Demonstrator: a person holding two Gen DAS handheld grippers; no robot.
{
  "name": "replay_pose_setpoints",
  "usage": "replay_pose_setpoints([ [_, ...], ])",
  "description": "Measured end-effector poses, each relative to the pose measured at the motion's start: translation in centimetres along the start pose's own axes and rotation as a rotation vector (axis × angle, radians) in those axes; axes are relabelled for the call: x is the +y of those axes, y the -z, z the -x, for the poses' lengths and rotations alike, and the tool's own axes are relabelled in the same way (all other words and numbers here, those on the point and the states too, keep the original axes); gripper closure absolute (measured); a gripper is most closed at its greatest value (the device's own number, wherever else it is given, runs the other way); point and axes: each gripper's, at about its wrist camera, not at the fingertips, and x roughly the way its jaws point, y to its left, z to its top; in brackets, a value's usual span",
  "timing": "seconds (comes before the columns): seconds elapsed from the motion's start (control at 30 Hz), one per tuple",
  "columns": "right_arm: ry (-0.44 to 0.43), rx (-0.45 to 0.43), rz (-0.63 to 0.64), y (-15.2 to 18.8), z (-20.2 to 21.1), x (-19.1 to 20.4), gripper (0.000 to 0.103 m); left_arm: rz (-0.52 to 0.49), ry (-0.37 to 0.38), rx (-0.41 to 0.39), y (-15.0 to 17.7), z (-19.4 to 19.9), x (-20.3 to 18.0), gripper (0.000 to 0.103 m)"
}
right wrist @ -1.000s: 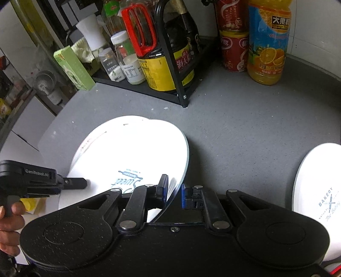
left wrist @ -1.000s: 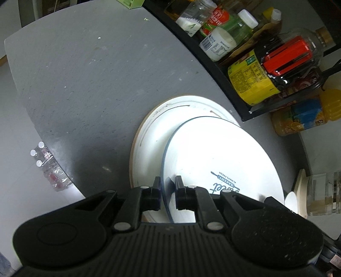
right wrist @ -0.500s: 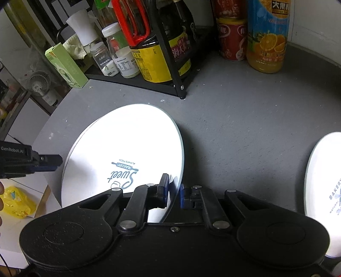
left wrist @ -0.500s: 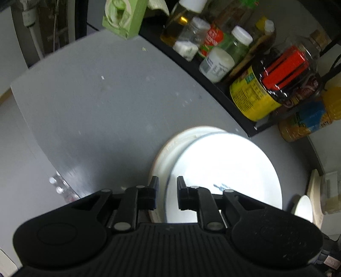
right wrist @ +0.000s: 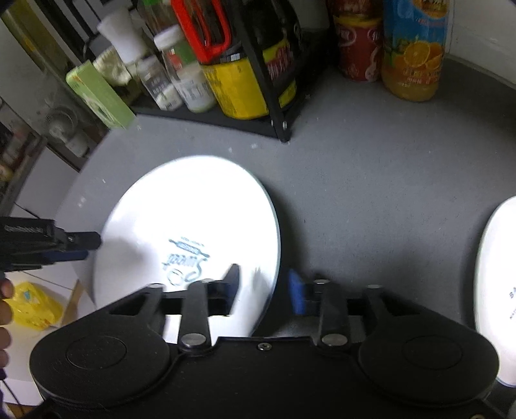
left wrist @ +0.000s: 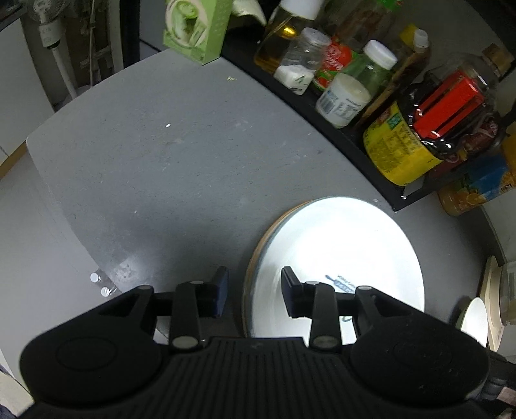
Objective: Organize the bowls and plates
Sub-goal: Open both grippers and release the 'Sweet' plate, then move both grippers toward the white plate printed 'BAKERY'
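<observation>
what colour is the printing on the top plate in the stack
Dark blue lettering with a rolling-pin design on the white plate; it shows best in the right wrist view.

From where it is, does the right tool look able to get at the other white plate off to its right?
Probably yes: the right tool is open and empty, and only bare grey countertop lies between it and the second plate.

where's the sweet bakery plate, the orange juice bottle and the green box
sweet bakery plate [right wrist: 193, 209]: right wrist view, bare white centre above the print
orange juice bottle [right wrist: 414, 51]: right wrist view, orange-slice label
green box [left wrist: 196, 29]: left wrist view, front face
</observation>
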Motion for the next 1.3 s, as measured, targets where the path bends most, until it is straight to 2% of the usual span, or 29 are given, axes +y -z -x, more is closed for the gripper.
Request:
replay_pose_setpoints([
  [0.03,-0.004,-0.011,-0.004,-0.1,0.5,-0.1,0.051,-0.013,0.000,-0.004,-0.1,0.2,-0.4,0.067],
  [0.17,-0.014,-0.041,-0.027,-0.4,2.6,-1.0,0.045,-0.061,-0.004,-0.038,-0.4,0.8,-2.7,0.050],
  [0.2,-0.015,-0.046,-0.033,-0.4,3.2,-1.2,0.038,-0.072,-0.002,-0.042,-0.5,0.9,-3.3,0.046],
  [0.33,-0.003,-0.076,-0.043,-0.4,5.3,-2.0,0.017,-0.121,0.014,-0.045,-0.4,1.4,-5.8,0.042],
  [0.4,0.010,-0.092,-0.055,-0.3,6.3,-2.5,0.011,-0.148,0.023,-0.042,0.0,1.4,-7.0,0.039],
  [0.77,0.056,-0.144,-0.191,1.4,10.2,-6.5,0.006,-0.292,0.086,-0.014,2.5,1.2,-13.3,0.035],
  [1.3,0.193,-0.226,-0.351,5.1,14.6,-11.5,0.003,-0.472,0.163,0.040,5.6,0.0,-20.9,0.034],
])
